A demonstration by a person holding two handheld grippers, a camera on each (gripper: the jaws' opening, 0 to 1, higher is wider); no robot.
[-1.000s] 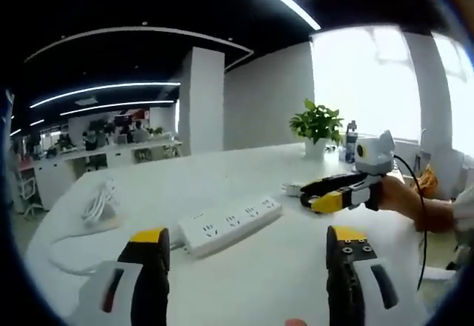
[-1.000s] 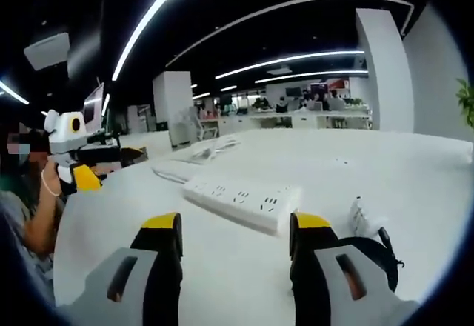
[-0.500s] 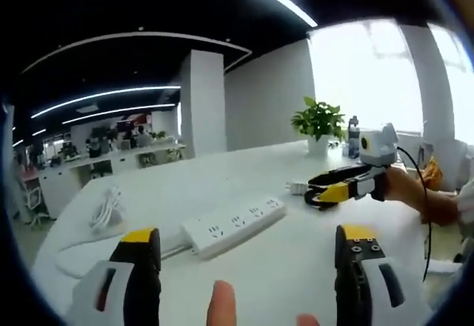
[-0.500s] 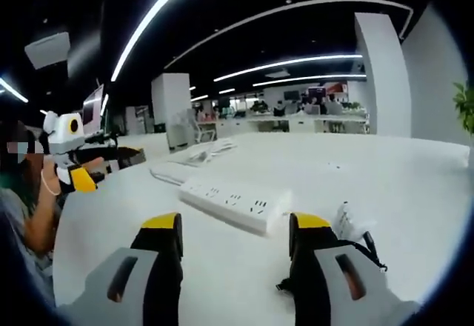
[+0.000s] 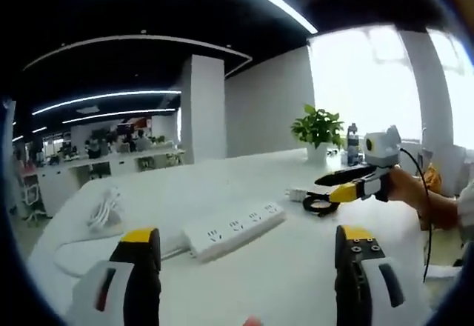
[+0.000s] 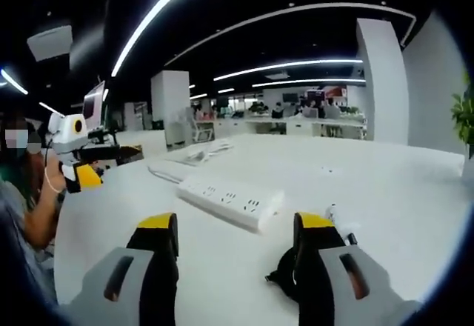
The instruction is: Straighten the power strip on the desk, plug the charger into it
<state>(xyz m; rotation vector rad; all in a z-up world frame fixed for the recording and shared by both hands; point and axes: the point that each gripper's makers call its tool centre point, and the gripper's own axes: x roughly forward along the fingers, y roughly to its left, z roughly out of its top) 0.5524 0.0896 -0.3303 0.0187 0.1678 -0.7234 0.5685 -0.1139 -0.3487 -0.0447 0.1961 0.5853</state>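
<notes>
Closing in on charger (image 6: 337, 222): right gripper (image 6: 237, 230) now lower/nearer vs 1 s ago, jaws apart, empty, charger touching its right jaw. Left gripper (image 5: 248, 241) spread, idle. Power strip (image 5: 233, 228) mid-desk (image 5: 296, 281), skewed, not straightened yet.

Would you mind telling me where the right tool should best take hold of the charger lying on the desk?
Probably by the white body of the charger, across its narrow sides, coming from above. It lies flat on the desk beyond the power strip, its black cable coiled beside it; the right tool hovers open there.
</notes>
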